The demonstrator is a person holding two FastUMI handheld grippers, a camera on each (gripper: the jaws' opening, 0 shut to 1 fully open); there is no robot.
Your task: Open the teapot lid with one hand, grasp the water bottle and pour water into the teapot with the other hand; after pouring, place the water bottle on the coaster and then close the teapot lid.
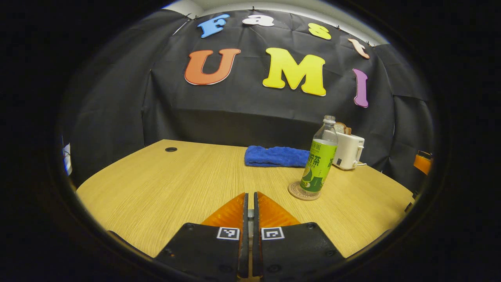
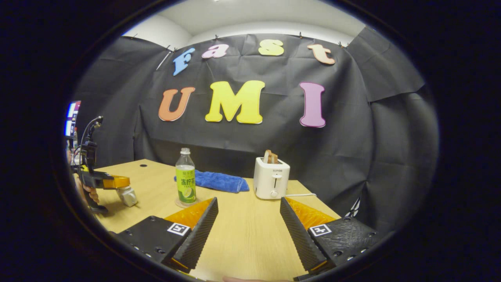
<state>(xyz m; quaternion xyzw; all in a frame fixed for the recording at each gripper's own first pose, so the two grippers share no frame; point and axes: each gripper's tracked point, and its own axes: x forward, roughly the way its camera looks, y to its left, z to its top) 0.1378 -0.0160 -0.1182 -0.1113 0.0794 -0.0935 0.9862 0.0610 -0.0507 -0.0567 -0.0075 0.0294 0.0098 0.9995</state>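
The water bottle [image 1: 319, 164], clear with a green label and no cap, stands upright on a round coaster [image 1: 294, 191] right of the table's middle. My left gripper [image 1: 250, 194] is shut, low over the table and short of the bottle, with only a thin pale sliver in the slit between its fingers. In the right gripper view the bottle [image 2: 185, 180] and coaster [image 2: 177, 203] lie ahead to the left. My right gripper [image 2: 248, 200] is open with nothing between its fingers. A hand holds the left gripper [image 2: 117, 182] at far left, above a small pale object [image 2: 128, 196] that I cannot identify.
A folded blue towel [image 1: 276, 156] lies behind the bottle. A white toaster [image 2: 271, 178] holding bread stands at the back right, its cord trailing right. The wooden table [image 1: 156, 188] has a cable hole [image 1: 171, 149] at back left. Black cloth walls close off the booth.
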